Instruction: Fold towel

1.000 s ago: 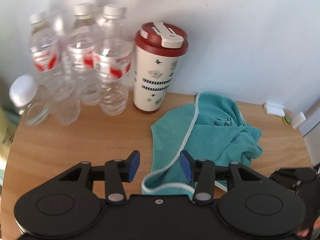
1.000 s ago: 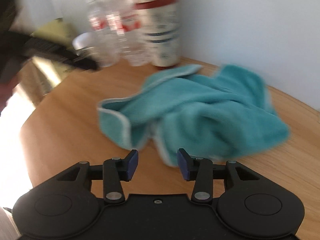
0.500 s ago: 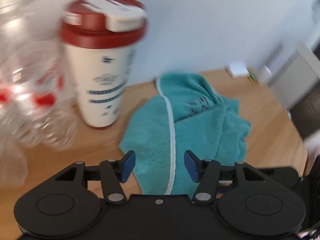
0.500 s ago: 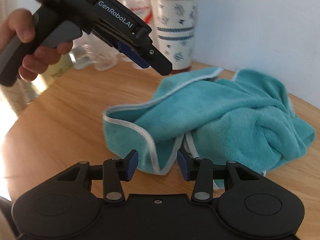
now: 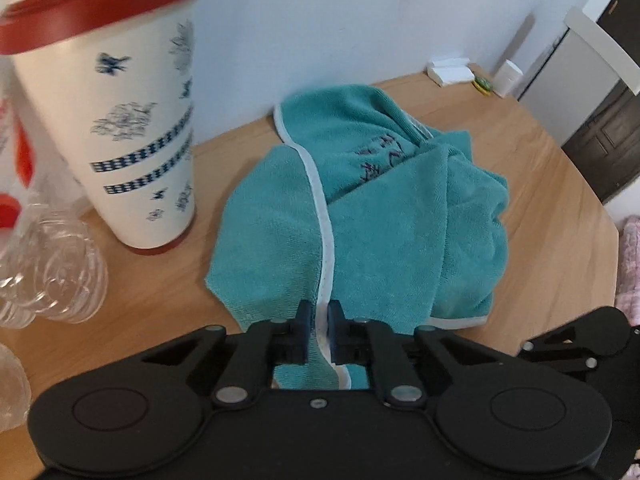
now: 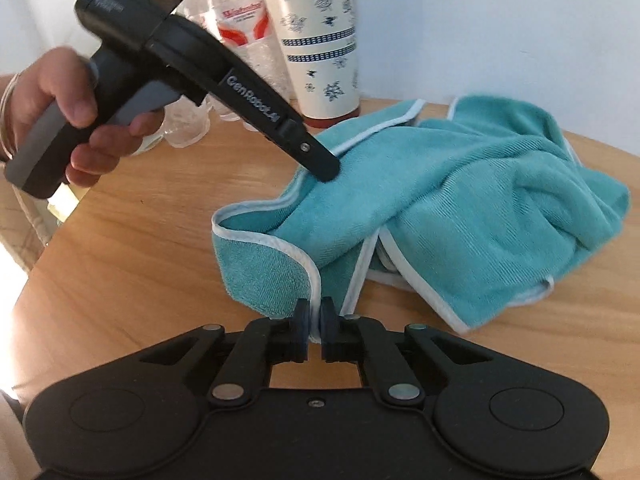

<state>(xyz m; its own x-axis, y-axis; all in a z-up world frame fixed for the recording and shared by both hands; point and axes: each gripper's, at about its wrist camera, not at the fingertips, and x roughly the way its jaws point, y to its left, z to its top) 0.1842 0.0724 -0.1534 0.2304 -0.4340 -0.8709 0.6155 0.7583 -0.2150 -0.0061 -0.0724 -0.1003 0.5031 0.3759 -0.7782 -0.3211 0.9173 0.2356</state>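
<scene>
A crumpled teal towel (image 5: 380, 216) lies mid-frame on the wooden table (image 5: 552, 208), whose rounded edge curves down the right side; a red-lidded cup (image 5: 132, 128) stands just beside the towel at upper left, with bare wood at lower left. The left gripper (image 5: 319, 320) has its jaws pressed on the towel's white hem. The right gripper (image 6: 315, 322) pinches a white-edged corner at bottom centre.

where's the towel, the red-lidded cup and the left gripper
towel (image 5: 384, 232): left wrist view, middle of the crumpled teal cloth
red-lidded cup (image 6: 320, 44): right wrist view, patterned white wall
left gripper (image 5: 319, 316): left wrist view, between its fingertips, shut on the white hem
</scene>
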